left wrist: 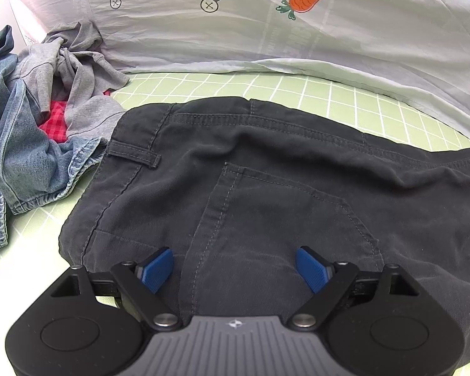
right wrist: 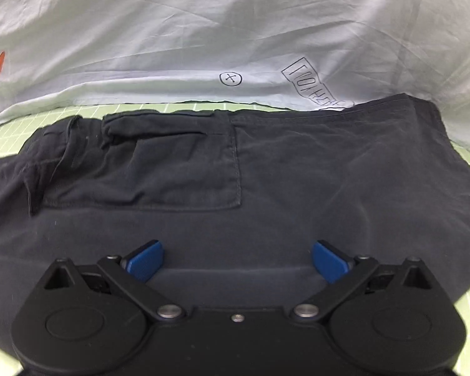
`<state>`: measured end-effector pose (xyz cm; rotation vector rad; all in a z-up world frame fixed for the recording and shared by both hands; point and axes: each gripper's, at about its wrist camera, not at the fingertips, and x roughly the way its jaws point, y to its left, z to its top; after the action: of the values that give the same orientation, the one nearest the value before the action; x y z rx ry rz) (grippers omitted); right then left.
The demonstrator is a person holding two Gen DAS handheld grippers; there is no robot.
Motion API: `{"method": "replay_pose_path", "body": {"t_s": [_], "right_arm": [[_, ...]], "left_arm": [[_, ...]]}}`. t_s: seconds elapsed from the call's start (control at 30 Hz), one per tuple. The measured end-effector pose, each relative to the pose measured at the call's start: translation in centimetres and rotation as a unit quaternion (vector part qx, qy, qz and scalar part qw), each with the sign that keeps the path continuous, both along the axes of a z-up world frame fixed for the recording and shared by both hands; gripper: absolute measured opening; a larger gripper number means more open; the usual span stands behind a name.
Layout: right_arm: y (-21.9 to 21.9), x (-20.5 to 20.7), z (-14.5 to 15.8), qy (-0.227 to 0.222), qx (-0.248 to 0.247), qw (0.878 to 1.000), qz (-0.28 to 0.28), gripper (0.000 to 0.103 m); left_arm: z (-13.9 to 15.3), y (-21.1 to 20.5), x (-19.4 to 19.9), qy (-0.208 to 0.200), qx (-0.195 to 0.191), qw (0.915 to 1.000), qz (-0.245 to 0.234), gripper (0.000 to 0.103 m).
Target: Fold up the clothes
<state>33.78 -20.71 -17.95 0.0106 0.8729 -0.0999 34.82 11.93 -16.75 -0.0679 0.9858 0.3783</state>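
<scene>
Dark grey trousers lie flat on the green checked sheet, waistband and belt loop toward the left. My left gripper is open just above the seat part, blue pads spread wide, holding nothing. In the right wrist view the same trousers show a cargo pocket with a flap. My right gripper is open just above the cloth, blue pads wide apart, empty.
A heap of unfolded clothes sits at the left: a denim garment, a grey shirt and a red checked piece. A pale quilt with carrot prints rises behind the trousers, also in the right wrist view.
</scene>
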Motion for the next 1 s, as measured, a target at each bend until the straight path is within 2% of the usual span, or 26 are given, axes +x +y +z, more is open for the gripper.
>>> {"method": "replay_pose_path", "body": {"t_s": [0.13,0.33,0.67,0.73,0.87,1.0], "right_arm": [[-0.9,-2.3,0.3,0.009,0.011,1.0,-0.014,0.103],[-1.3,-3.3,0.6,0.024,0.023,0.999,-0.026,0.103],[-1.0,-7.0,0.4,0.032,0.049,0.998,-0.031,0.103],[-0.4,-8.2,0.4,0.036,0.038,0.999,-0.016,0.103],[-0.7,-9.8,0.1,0.024,0.024,0.999,0.0,0.103],[-2.9,-9.6,0.9,0.014,0.027,0.999,-0.031,0.103]], "left_arm": [[0.1,0.1,-0.8,0.002,-0.003,1.0,-0.007,0.087],[0.3,0.2,-3.1,0.006,-0.011,0.9999,-0.005,0.087],[0.9,0.8,-9.9,0.014,-0.037,0.9992,0.004,0.087],[1.0,0.8,-10.7,0.014,-0.037,0.9992,0.008,0.087],[0.9,0.4,-10.7,0.016,-0.024,0.9995,0.015,0.087],[0.9,0.2,-10.5,0.02,-0.021,0.9993,0.022,0.088]]}}
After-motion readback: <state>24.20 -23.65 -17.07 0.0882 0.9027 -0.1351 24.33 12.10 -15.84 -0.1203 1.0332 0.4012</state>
